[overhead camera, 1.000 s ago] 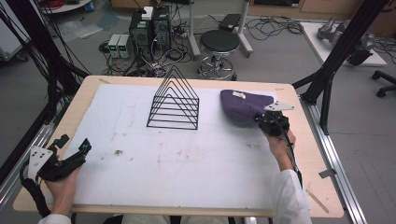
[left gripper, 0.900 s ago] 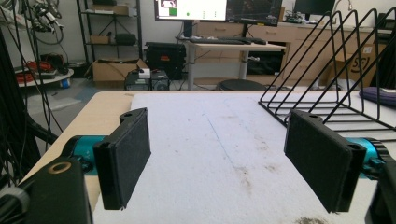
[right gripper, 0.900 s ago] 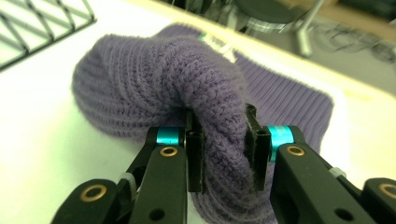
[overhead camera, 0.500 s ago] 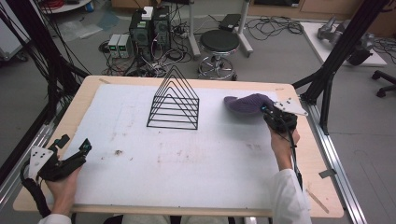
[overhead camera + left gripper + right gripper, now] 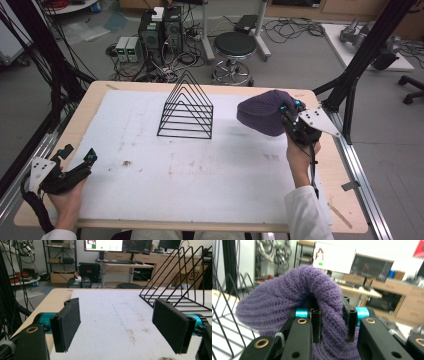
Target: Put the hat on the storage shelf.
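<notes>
One purple beanie (image 5: 287, 305) | pinched inside right gripper (image 5: 333, 322) | off table

Mat (image 5: 200, 175): lies on the table (image 5: 90, 102) and covers most of it.
Wire rack (image 5: 186, 107): stands on the mat, toward the far side, near the middle.
Hat (image 5: 262, 115): right of the wire rack, up off the mat, between the jaws of the right tongs (image 5: 289, 116).
Left tongs (image 5: 75, 167): at the near left corner, far from the rack.
Stool (image 5: 235, 47): on the floor behind the table.
</notes>
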Available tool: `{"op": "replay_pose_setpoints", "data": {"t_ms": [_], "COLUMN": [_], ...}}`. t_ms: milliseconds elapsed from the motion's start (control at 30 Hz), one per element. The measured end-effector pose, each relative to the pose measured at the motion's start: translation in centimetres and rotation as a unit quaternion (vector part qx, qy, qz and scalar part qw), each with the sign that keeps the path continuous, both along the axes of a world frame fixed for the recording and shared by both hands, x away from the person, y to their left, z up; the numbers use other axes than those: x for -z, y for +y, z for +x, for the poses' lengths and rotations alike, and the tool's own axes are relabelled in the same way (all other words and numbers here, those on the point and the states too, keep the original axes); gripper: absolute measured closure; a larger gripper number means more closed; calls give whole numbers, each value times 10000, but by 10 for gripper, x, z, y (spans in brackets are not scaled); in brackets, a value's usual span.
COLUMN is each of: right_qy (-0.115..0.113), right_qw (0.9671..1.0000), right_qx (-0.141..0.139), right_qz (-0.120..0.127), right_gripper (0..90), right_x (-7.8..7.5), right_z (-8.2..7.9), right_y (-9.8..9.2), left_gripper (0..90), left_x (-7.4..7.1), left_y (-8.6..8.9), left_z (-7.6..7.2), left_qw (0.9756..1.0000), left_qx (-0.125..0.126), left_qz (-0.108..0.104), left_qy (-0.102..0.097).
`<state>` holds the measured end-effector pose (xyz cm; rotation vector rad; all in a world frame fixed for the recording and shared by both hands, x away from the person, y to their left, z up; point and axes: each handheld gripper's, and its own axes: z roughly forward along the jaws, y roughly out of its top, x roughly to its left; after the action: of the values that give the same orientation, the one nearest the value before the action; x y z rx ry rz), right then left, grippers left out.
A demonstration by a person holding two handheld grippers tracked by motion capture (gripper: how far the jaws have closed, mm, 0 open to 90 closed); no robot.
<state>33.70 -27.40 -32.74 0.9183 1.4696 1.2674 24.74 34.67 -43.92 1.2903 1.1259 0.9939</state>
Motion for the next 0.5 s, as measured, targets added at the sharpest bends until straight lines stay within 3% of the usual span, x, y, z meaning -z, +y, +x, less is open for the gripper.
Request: {"op": "replay_pose_setpoints", "data": {"t_ms": [33,133,200,500], "right_qy": [0,-353,-454,-722], "right_qw": [10000,9994,9990,9971], "right_qx": [0,2,-25,-46], "right_qz": [0,-4,45,258], "right_gripper": [748,744,743,735], "right_x": [0,-13,-18,-31], "right_z": [0,-8,-11,-23], "right_y": [0,12,17,30], "left_gripper": [229,229,229,230], "left_x": [0,0,0,-1], "left_y": [0,-1,0,1], "left_z": [0,0,0,-1], "left_qw": [10000,10000,10000,10000], "left_qx": [2,5,4,-44], "left_qz": [-6,-11,-10,49], "left_qy": [-2,-12,-10,-54]}}
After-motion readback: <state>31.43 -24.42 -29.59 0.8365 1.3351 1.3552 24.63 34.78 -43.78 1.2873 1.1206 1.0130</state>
